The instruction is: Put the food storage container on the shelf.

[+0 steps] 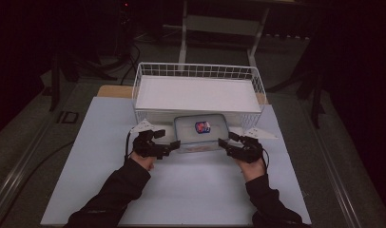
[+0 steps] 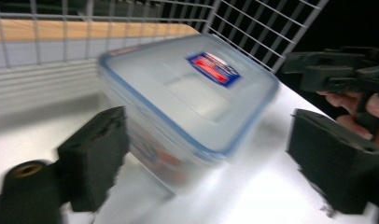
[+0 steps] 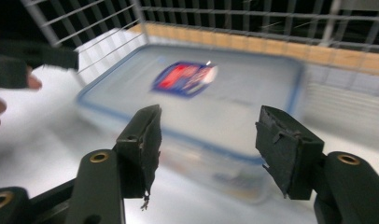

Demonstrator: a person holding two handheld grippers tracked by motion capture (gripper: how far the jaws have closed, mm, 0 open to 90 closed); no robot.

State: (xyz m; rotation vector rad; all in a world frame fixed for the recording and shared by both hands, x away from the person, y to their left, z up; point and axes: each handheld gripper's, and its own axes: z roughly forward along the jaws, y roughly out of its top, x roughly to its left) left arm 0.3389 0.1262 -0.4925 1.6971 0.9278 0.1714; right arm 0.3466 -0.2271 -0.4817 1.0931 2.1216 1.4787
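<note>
Lidded container [image 1: 200, 132] is being flanked before wire basket [image 1: 198, 71]; left gripper [image 1: 174, 146] and right gripper [image 1: 223, 144] are being held apart, nothing clamped. Opposite sides should be squeezed evenly.

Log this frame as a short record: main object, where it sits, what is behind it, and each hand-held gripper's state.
object: clear lidded container with a red-and-blue label
place: on the white table, against the basket's front
behind: white wire basket
left hand-held gripper: jaws open, at the container's left corner, not pressing
right hand-held gripper: jaws open, at its right corner, not gripping
</note>
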